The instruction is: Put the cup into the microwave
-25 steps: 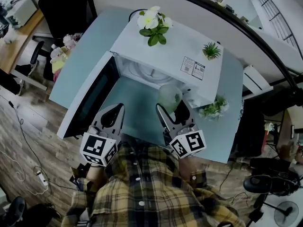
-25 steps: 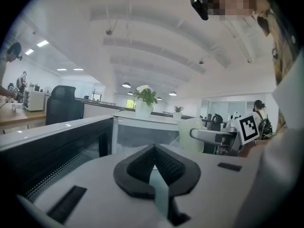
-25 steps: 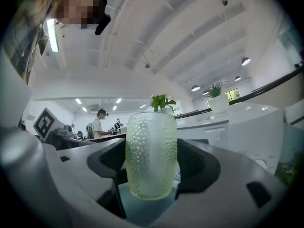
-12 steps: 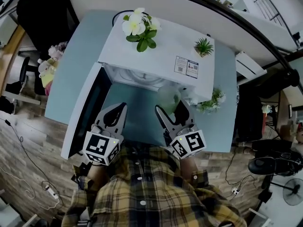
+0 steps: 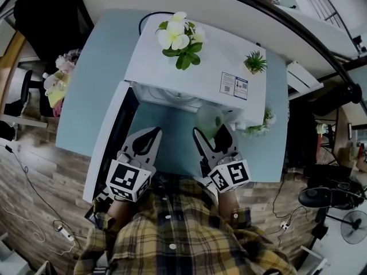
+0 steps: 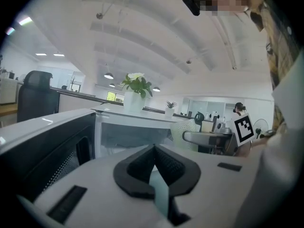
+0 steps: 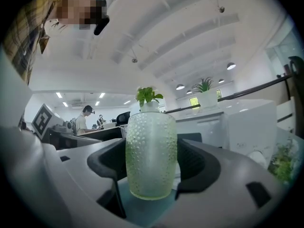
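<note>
The microwave's open door [image 5: 110, 137] stands at 9 o'clock of the left gripper [image 5: 149, 135], whose jaws are clenched together on nothing. The right gripper [image 5: 211, 133] grasps the pebbled green cup [image 5: 207, 119] upright, just before the microwave [image 5: 198, 59], with the open cavity at the cup's 11 o'clock.

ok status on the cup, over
Right tongs shut on green cup, upright, in front of the microwave. Left tongs shut, empty. Door open, nothing seen in the way.
</note>
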The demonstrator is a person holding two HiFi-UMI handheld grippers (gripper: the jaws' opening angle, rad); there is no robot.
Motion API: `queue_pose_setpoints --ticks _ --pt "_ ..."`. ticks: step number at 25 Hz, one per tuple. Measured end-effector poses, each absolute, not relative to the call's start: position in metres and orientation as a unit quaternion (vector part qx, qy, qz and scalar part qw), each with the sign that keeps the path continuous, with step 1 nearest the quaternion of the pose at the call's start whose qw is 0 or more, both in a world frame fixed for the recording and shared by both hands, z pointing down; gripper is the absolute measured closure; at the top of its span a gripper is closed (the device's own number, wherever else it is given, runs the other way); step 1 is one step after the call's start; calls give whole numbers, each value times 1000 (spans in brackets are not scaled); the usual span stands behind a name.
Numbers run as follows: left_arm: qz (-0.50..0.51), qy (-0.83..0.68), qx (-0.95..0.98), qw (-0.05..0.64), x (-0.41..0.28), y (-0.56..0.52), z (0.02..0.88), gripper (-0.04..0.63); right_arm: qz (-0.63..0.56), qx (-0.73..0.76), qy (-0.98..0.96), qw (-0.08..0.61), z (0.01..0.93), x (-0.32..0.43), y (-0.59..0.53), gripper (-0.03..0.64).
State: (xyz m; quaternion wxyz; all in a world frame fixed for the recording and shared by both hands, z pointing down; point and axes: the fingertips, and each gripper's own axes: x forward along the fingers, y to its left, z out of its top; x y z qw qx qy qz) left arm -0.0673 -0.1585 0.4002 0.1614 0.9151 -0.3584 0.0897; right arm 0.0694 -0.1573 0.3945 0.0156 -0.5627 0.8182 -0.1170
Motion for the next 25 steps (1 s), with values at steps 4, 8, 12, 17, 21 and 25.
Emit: queue_pose_setpoints --ticks 4,8,12,17,21,25 --pt "90 -355 916 165 -69 -159 403 604 -115 -564 818 8 398 66 -158 281" --pt "93 -351 917 166 -69 -158 407 604 -114 -564 818 4 403 63 -158 281" --pt "94 -346 918 167 -65 -154 411 604 -121 -561 819 9 410 57 -158 281" --pt "101 -345 917 173 -62 -147 420 604 -124 -551 825 7 423 48 -161 281" --pt "102 -347 915 177 -62 -141 427 604 -128 -545 828 6 432 46 -163 281" --pt "103 -351 912 187 -64 -138 435 604 -129 -540 832 6 441 41 -171 281"
